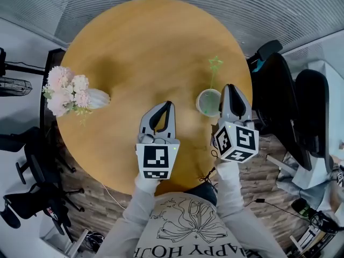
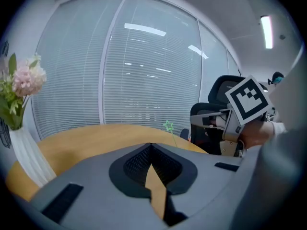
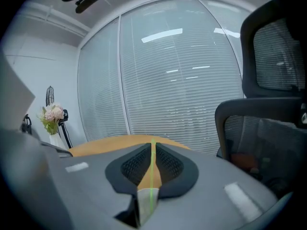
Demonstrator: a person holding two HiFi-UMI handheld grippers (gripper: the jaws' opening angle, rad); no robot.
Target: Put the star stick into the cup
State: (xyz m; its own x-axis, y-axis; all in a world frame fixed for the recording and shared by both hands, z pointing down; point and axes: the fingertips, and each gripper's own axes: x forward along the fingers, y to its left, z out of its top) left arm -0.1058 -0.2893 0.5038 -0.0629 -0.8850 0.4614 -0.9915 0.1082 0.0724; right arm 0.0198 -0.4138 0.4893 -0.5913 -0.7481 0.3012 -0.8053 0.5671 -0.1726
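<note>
Hovering over the wooden surface (image 1: 134,47), my left tongs (image 1: 167,105) sit clenched on nothing; just beyond, my right tongs (image 1: 229,87) pinch the green star stick (image 1: 215,64), upright, its foot at the cup (image 1: 199,105).

A round wooden counter (image 1: 134,42) stands on a plank floor (image 1: 263,181). Closed white blinds (image 2: 144,71) cover tall glass panels behind it. Black office chairs (image 1: 279,95) crowd its right side. A strip light (image 2: 266,31) glows on the ceiling.
</note>
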